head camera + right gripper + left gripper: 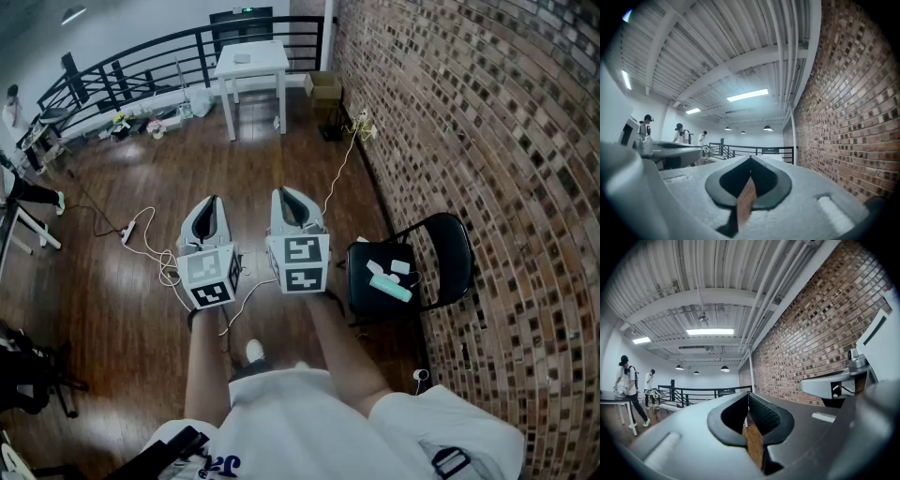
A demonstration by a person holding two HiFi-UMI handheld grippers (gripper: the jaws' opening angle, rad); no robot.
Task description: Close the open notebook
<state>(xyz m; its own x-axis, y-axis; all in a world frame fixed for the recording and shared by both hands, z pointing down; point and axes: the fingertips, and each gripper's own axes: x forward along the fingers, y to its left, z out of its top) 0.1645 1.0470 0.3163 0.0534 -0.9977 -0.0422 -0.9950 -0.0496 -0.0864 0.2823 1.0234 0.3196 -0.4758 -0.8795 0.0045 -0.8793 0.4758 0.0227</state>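
No open notebook shows in any view. I hold both grippers level and side by side above the wooden floor, pointing at the far end of the room. The left gripper [214,201] has its jaws shut with nothing between them, and in the left gripper view its tips [748,395] meet in front of the black railing. The right gripper [285,193] is also shut and empty, its tips [750,158] touching in the right gripper view. A white table [251,58] stands far ahead with a small flat thing on top, too small to identify.
A black folding chair [444,246] at my right carries small white items and a teal object [390,287]. The brick wall [487,150] runs along the right. White cables and a power strip [128,232] lie on the floor. A black railing [141,70] and cardboard box [324,87] sit at the back. People stand far left [628,380].
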